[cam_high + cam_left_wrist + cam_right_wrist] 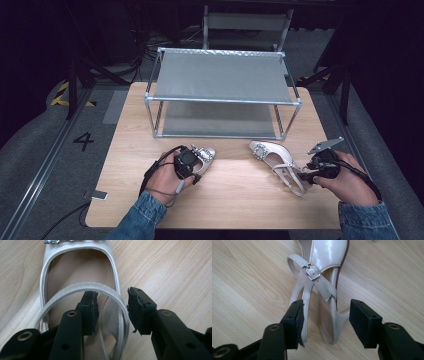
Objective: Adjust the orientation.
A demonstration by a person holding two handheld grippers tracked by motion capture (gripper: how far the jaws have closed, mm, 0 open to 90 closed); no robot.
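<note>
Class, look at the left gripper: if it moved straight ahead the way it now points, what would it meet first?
Most likely the shoe's heel strap: the left gripper is open, one jaw inside the strap loop, the other outside. Beyond lies the shoe. Depth is hard to judge.

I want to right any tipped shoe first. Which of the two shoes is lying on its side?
The right-hand shoe, by the right gripper, lies on its side with its buckle up. The left shoe sits upright, insole showing.

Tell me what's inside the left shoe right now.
One jaw of the left tongs sits inside the left shoe, within its strap; the other jaw is outside, over the table. The tan insole looks bare. The heel end is hidden by the tongs.
</note>
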